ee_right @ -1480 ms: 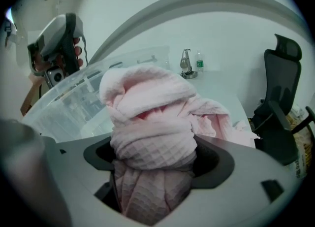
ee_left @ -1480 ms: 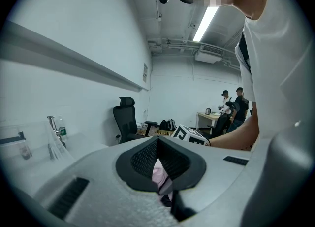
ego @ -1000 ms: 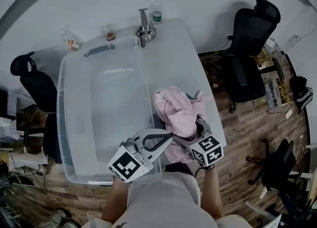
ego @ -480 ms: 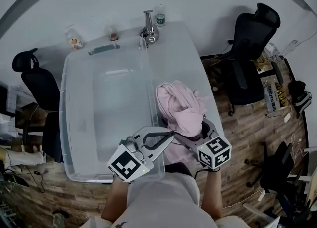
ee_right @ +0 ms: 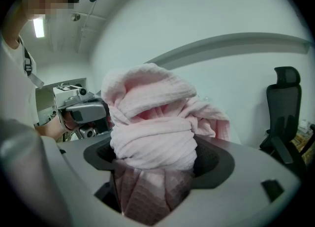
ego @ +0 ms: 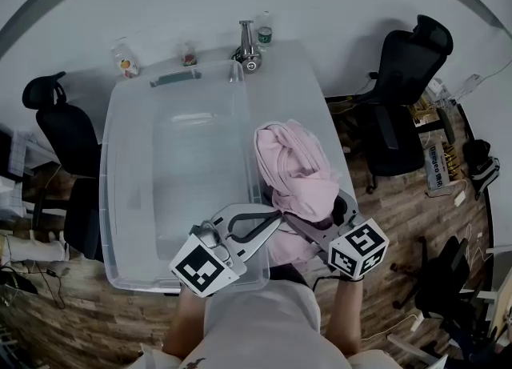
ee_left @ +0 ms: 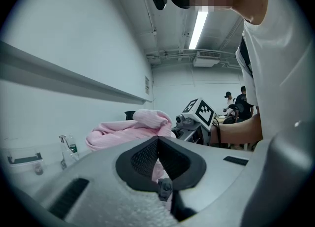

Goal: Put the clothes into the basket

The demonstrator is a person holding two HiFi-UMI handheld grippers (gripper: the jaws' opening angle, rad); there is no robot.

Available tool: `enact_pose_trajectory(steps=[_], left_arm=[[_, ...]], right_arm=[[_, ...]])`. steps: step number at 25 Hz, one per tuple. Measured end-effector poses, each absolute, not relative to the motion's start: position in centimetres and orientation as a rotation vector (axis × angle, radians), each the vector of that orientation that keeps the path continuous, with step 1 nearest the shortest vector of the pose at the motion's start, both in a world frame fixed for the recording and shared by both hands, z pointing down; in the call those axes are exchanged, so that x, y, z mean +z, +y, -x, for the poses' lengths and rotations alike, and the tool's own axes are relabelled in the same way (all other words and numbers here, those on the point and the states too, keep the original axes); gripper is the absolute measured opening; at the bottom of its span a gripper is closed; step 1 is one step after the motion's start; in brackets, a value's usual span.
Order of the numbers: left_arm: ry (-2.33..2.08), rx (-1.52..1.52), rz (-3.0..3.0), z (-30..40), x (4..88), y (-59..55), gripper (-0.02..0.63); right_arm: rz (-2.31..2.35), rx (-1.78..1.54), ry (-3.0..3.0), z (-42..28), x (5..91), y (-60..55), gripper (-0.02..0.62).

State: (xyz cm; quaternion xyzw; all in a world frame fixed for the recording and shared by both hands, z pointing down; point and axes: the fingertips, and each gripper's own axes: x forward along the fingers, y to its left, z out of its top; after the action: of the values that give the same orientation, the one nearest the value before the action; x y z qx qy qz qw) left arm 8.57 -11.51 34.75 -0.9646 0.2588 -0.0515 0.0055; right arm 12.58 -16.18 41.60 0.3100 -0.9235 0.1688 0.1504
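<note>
Left gripper (ego: 274, 218) pinches a thin fold of the clothes (ego: 294, 166); right gripper (ego: 320, 215) clamps their thick bunch. Clothes hang just right of the basket (ego: 176, 175), lengthwise along its wall.

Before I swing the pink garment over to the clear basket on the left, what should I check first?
1. Grip of the right tongs on the pink garment: ok, a thick bundle fills the jaws.
2. Grip of the left tongs: ok, but the jaws are closed on a thin fold only.
3. Open top of the basket: ok, no lid on it.
4. Garment higher than the basket rim: cannot tell from above.
5. Cloth trailing on the table: cannot tell, the bundle hides it.
6. Path free of the bottles at the far end: ok, they stand beyond the basket.
</note>
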Motion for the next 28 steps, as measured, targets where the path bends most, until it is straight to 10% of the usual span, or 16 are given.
enact_pose_trajectory(steps=[28], left_arm=[[1.245,-0.124,2.713,3.2,28.5,-6.5,0.005]], right_arm=[[-0.415,0.233,-2.894,0.2,31.0,-12.3,0.418]])
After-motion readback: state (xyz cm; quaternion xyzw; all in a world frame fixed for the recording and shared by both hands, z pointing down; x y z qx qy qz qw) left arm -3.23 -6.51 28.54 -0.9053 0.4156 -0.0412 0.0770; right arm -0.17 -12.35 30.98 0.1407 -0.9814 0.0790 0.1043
